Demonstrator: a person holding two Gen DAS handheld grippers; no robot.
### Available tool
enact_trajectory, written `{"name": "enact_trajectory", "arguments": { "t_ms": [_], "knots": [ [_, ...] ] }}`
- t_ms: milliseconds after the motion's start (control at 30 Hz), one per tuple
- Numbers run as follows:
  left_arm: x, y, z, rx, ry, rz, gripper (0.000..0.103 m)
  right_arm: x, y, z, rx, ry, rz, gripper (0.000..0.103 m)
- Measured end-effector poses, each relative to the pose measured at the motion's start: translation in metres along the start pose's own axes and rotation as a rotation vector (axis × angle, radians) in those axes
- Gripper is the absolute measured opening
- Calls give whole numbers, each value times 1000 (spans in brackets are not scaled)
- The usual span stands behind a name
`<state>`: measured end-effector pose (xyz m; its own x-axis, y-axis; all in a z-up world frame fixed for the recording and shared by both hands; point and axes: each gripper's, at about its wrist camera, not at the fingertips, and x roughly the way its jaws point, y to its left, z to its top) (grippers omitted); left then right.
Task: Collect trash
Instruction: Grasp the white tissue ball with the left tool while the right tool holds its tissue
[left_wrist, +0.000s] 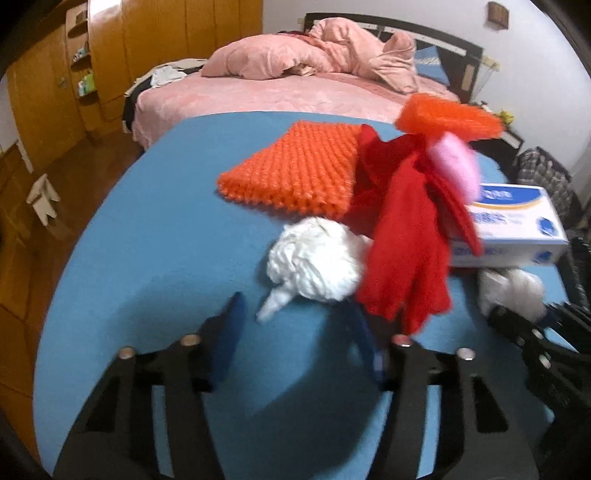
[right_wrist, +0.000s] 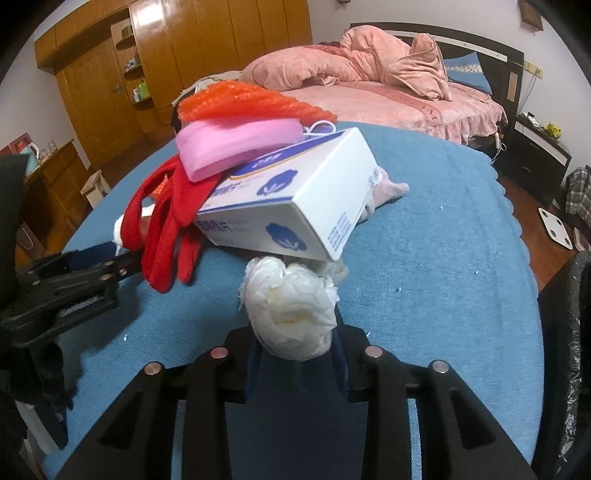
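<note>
Blue-clothed desk: loose paper wad lies just ahead of the left gripper, jaws spread; right gripper jaws pinch another tissue ball.

Ahead of my tools I see a bed with a pink sheet, a heaped pink quilt and a dark headboard. Forward and to the left stands a wooden wardrobe with open shelves. The walls are white. A dark nightstand sits forward right, beside the bed. The floor is brown wood. A blue tablecloth lies directly beneath my tools.
</note>
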<state>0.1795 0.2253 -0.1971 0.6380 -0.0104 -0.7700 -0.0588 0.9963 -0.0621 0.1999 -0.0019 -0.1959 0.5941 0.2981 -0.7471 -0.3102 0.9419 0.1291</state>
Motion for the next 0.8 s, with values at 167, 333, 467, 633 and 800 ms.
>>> {"name": "enact_trajectory", "arguments": {
  "t_ms": [167,333,467,633,800],
  "knots": [
    [-19,8,-24,-37,-6,10,50,-3,-1,-2,-5,-2,-9,33],
    [-19,14,-9,-57,-35,45,68,-3,-4,-1,-1,-2,-10,34],
    [-19,15,16,-66,-75,56,76,-3,-2,-3,2,1,-8,34],
    [-7,14,38,-80,-81,58,77,-2,-2,-3,-10,5,-11,36],
    [9,6,39,-75,-42,6,80,-2,-3,-4,-10,6,-9,36]
  ]
}}
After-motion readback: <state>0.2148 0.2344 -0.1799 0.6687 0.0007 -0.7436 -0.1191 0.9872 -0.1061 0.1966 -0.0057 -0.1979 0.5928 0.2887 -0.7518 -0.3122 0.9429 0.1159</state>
